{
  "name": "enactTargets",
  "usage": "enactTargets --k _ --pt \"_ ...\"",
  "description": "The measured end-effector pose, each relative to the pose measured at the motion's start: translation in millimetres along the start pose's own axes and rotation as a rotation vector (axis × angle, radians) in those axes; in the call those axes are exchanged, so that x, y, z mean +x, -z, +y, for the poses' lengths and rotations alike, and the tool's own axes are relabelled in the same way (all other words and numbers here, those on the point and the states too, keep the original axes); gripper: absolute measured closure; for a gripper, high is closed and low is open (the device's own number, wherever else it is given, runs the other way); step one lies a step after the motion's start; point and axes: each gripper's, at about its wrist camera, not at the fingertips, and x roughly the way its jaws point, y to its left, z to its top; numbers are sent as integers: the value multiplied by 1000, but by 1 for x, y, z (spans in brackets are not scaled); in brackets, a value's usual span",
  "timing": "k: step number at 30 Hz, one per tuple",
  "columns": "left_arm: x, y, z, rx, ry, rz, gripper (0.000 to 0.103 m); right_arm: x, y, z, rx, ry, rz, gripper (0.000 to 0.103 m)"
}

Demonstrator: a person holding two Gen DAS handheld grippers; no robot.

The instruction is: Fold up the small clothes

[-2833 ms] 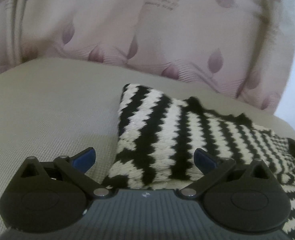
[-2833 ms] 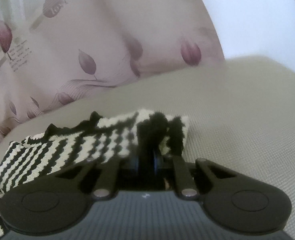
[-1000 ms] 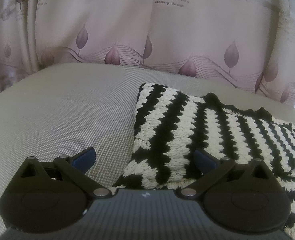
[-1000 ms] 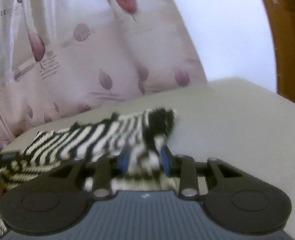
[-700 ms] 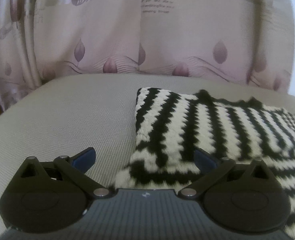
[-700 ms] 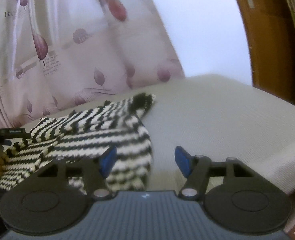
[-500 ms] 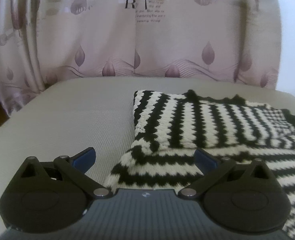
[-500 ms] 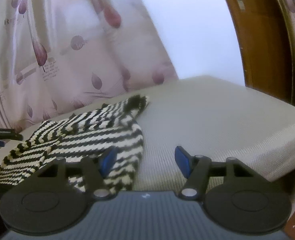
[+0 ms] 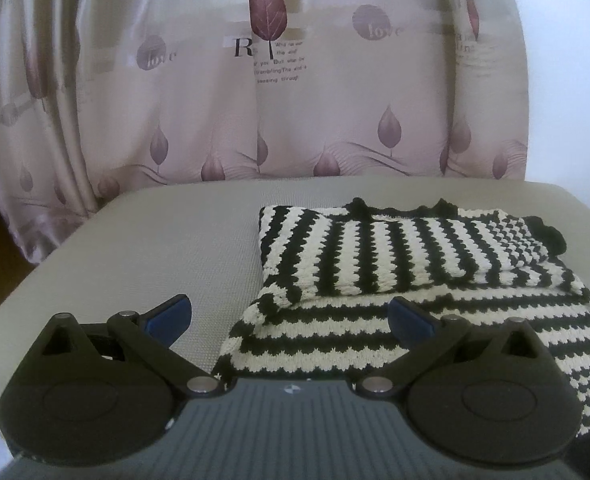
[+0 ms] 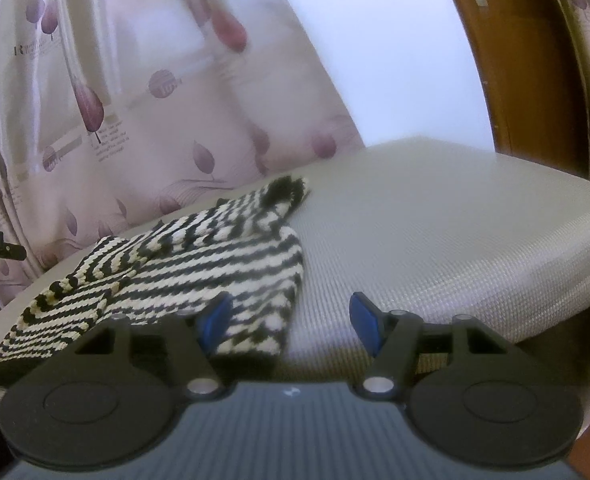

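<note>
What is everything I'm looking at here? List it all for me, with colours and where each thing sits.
Black-and-cream striped knitted garment: one, partly folded, lying on the right part of the pad in the left wrist view.
Grey woven pad: one, the surface under the garment.
Pink satin curtain with purple leaf print: one, hanging behind the pad.
Brown wooden door frame: one, right of the pad in the right wrist view.
White wall: between curtain and door frame.
Left hand-held gripper: black with blue pads, open, holding nothing.
Right hand-held gripper: same build, open, off the garment.
</note>
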Motion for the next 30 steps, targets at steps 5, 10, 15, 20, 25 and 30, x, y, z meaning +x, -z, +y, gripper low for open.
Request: enactTargets --k 5,10,15,20,25,30 --pt "-5 1 1 9 2 -7 0 -2 1 -4 22 -4 2 37" --pt "-8 1 1 10 3 -13 0 -3 4 -5 29 -4 6 37" --pt "-5 5 8 14 13 5 0 -5 6 -8 41 0 10 28" --pt "10 16 48 -9 121 71 2 -8 7 -11 52 -14 30 28" --pt "28 36 114 -42 228 180 12 -12 11 -17 72 -46 53 28" --pt "34 66 146 -88 322 269 14 -10 18 -19 86 -81 105 28"
